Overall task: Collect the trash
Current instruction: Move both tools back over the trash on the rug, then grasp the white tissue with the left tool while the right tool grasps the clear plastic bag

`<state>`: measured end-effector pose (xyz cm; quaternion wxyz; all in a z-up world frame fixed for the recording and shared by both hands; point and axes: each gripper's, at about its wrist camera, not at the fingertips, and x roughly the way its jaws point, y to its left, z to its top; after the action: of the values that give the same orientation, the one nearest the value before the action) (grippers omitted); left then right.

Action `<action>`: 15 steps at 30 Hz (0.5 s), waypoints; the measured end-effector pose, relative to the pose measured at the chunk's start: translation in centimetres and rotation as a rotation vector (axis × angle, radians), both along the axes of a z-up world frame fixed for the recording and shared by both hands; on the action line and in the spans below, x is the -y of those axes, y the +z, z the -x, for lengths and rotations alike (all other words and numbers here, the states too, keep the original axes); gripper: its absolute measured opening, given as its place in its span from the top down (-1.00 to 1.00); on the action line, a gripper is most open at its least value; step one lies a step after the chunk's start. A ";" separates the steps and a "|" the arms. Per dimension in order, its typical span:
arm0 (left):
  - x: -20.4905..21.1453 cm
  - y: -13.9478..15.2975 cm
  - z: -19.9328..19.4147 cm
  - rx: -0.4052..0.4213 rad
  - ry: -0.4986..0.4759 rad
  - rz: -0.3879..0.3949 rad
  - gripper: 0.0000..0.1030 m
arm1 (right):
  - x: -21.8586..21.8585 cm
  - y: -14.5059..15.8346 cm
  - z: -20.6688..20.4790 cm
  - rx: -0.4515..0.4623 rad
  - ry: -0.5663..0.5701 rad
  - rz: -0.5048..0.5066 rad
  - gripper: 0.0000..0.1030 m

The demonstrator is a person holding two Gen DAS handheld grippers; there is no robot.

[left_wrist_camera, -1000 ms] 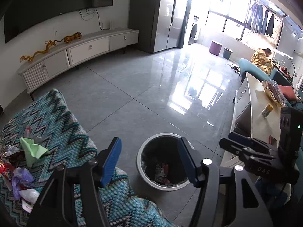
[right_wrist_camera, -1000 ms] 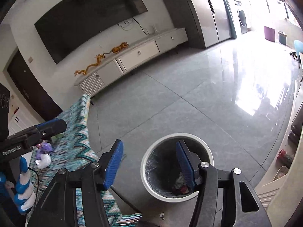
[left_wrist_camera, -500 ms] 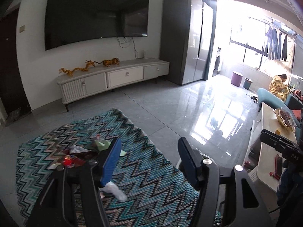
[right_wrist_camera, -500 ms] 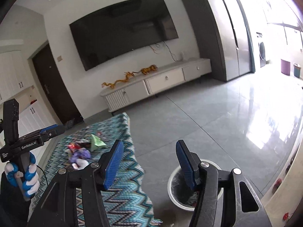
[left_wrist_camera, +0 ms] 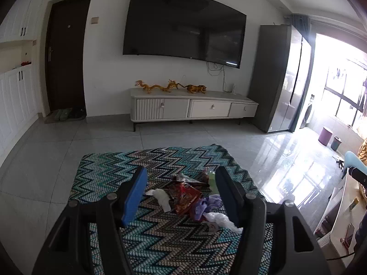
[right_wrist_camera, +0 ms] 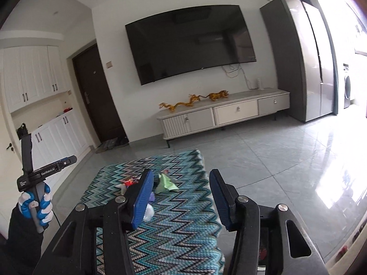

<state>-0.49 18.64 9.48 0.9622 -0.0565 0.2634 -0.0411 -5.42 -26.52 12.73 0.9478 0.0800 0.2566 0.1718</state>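
Red wrapper [left_wrist_camera: 185,198], white tissue [left_wrist_camera: 161,197] and purple bag [left_wrist_camera: 207,204] lie heaped on the zigzag rug [left_wrist_camera: 160,240]. Left gripper [left_wrist_camera: 179,192] is apart and empty; right gripper [right_wrist_camera: 180,197], empty too, is closing. Next: descend and pinch one piece. A second ago both faced the bin.
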 end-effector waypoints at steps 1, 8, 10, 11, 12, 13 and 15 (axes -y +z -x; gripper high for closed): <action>-0.7 -0.5 -0.4 -0.012 0.014 0.011 -0.16 | -0.6 -0.2 -0.4 -0.010 0.013 0.002 0.09; -2.9 -5.8 -4.5 -0.132 0.066 0.049 -0.08 | -5.8 -4.3 -4.7 -0.131 0.118 0.035 0.11; -3.1 -7.9 -6.3 -0.182 0.077 0.064 -0.05 | -7.2 -5.8 -6.0 -0.169 0.151 0.041 0.13; -3.3 -8.8 -7.0 -0.204 0.082 0.073 -0.03 | -8.0 -6.7 -6.8 -0.190 0.170 0.045 0.14; -3.5 -9.9 -7.9 -0.229 0.085 0.084 -0.01 | -8.8 -7.6 -7.5 -0.211 0.188 0.051 0.14; -3.6 -11.0 -8.8 -0.255 0.087 0.096 0.01 | -9.7 -8.4 -8.0 -0.230 0.204 0.056 0.15; -3.6 -13.1 -10.3 -0.299 0.090 0.112 0.01 | -11.2 -10.3 -9.1 -0.274 0.239 0.067 0.15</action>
<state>9.84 22.28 -3.57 0.9085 -0.1274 0.3980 -0.0038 3.70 -15.31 2.43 0.8789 0.0402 0.3964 0.2622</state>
